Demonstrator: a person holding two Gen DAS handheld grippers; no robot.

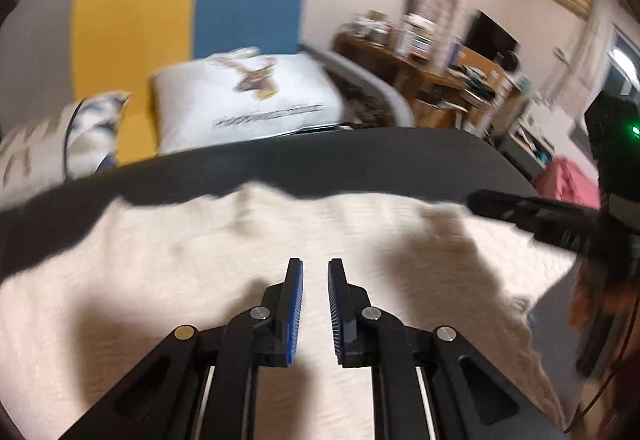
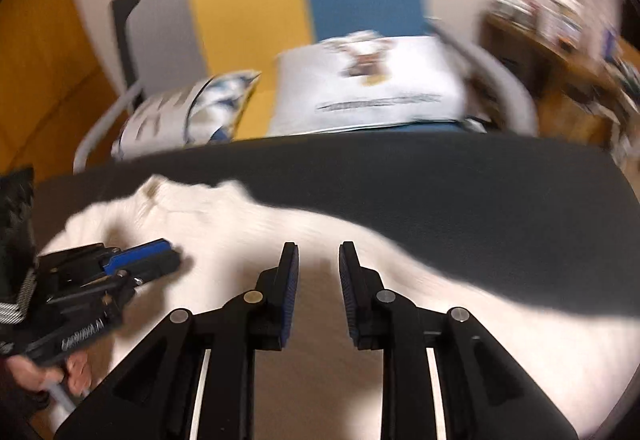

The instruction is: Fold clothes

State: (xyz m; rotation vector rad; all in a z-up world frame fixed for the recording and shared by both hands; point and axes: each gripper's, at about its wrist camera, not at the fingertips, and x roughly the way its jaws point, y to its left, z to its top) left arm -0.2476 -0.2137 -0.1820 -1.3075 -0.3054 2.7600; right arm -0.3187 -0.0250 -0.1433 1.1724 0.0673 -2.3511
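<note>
A fluffy white garment (image 1: 224,240) lies spread on a dark grey table (image 1: 320,160); it also shows in the right wrist view (image 2: 256,224). My left gripper (image 1: 315,268) hovers just above the garment, jaws slightly apart and empty; it appears at the left of the right wrist view (image 2: 160,252). My right gripper (image 2: 318,252) is open and empty above the garment's near part; its body enters the left wrist view from the right (image 1: 520,212). Both views are motion-blurred.
Behind the table stands a yellow-and-blue chair (image 1: 192,0) with a folded white printed shirt (image 1: 248,96) and other folded cloth (image 1: 92,128). A cluttered wooden desk (image 1: 432,64) is at the back right. A pink item (image 1: 568,180) lies right of the table.
</note>
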